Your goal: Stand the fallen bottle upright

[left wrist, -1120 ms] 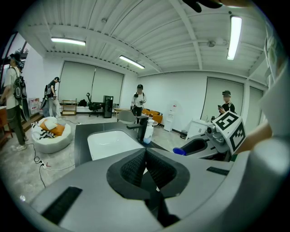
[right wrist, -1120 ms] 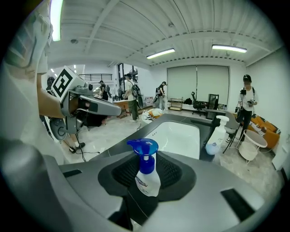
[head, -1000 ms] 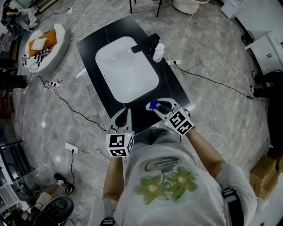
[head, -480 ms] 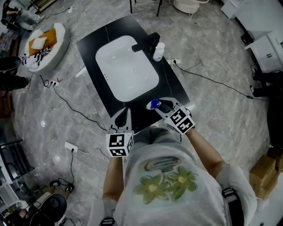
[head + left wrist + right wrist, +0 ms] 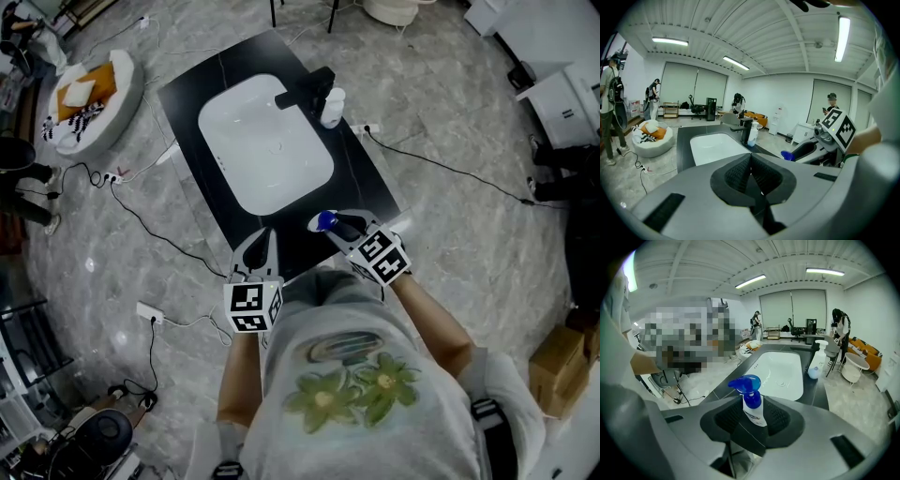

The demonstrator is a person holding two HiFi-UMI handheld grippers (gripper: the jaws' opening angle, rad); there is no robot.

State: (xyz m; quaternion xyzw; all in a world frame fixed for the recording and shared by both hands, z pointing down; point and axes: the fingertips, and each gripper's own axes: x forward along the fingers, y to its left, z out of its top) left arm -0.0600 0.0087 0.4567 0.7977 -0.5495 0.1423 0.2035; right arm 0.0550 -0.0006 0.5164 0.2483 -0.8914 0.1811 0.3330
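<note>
On the counter (image 5: 370, 183), at its near edge before the sink (image 5: 267, 145), the bottle (image 5: 753, 405) stands upright between the right gripper's (image 5: 751, 420) jaws, which have just been opening and appear released, while the left gripper (image 5: 751, 174) is clenched empty; judged done bar withdrawal.

Open basin (image 5: 267, 150), faucet (image 5: 305, 87) and white bottle (image 5: 331, 106) on its right, blue-capped bottle (image 5: 325, 221) at front edge
</note>
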